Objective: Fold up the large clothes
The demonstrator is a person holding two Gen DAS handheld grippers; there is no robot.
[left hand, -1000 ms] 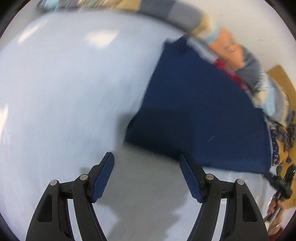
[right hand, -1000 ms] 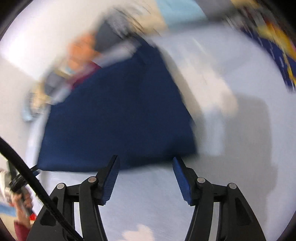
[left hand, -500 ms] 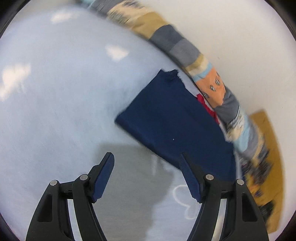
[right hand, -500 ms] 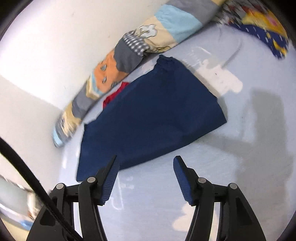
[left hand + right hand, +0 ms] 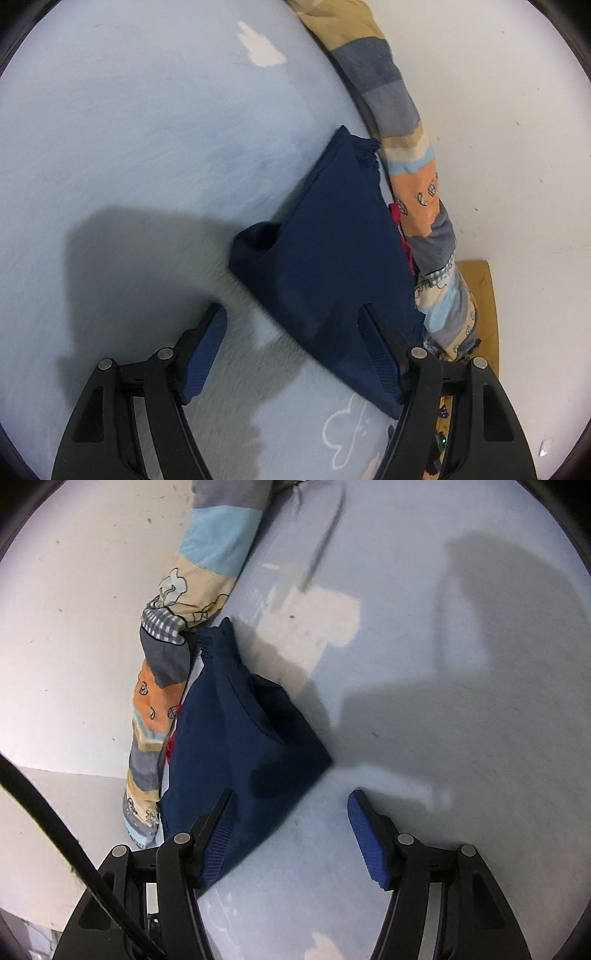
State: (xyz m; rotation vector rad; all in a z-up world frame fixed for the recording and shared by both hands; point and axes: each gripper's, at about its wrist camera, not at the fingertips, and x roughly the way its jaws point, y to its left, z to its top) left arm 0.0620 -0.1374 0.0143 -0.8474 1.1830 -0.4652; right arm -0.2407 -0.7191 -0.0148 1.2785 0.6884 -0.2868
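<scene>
Both grippers stand with jaws well apart and nothing held. Left gripper [image 5: 291, 354]: blue pads clear of everything, the right-hand finger [image 5: 380, 360] crossing in front of the near edge of the navy garment [image 5: 332, 266]; whether it brushes the cloth cannot be told. Right gripper [image 5: 291, 834]: jaws have just been opening a little, nothing pinched; its left-hand finger [image 5: 218, 842] overlaps the garment's near corner, contact again unclear, while the other finger sits over bare bedsheet [image 5: 461, 720]. The garment lies folded into a compact wedge on the pale blue sheet, pushed up against a patchwork quilt [image 5: 417, 192] bunched along the white wall [image 5: 517, 129]. A scrap of red cloth [image 5: 397, 212] shows between garment and quilt. One fold bulges open near the left side of the pile, leaving a dark pocket, so the layers are loose rather than flat. Risks, as judged from here: closing either gripper on the near edge would probably catch only the top layer, and lifting that would peel the fold open. The loose bulge could flop over if the pile is nudged sideways. A reach toward the far edge might snag the quilt or the red cloth and drag them along. With each gripper at a different corner, uneven pulls could skew the stack. A dark cable [image 5: 55, 830] hangs across the right wrist view and could catch on the gripper.
</scene>
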